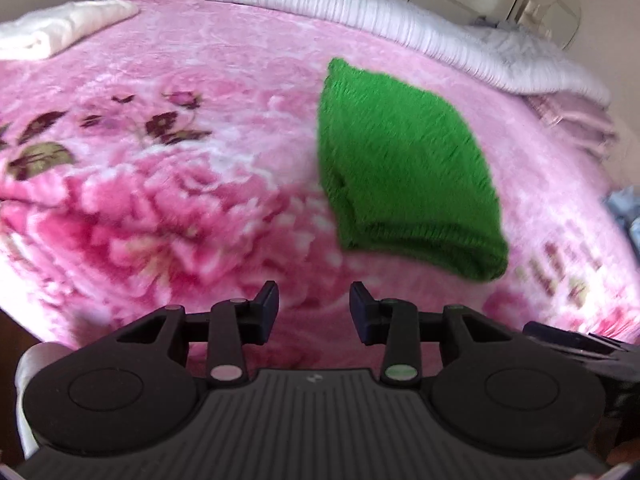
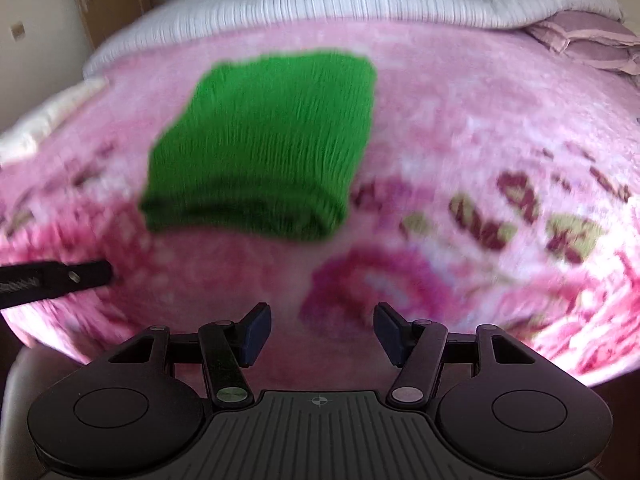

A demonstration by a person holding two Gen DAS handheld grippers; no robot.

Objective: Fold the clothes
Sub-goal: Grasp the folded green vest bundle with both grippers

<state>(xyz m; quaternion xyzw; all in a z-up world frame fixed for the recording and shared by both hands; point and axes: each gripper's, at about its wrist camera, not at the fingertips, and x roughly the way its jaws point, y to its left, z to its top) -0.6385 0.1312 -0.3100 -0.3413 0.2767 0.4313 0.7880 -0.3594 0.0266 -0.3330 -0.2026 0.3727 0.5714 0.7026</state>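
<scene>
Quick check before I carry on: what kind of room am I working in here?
Most likely a bedroom: the green folded garment lies on a pink floral blanket spread over a bed, with pillows at the far end.

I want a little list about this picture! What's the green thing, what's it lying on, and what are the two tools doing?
green thing: folded green knitted garment, a neat rectangle
lying on: pink floral plush blanket on a bed
left tool: open, holding nothing, apart from the garment
right tool: open, holding nothing, apart from the garment
also there: folded cream cloth at the far left; white ribbed quilt along the far edge
folding: looks finished
</scene>
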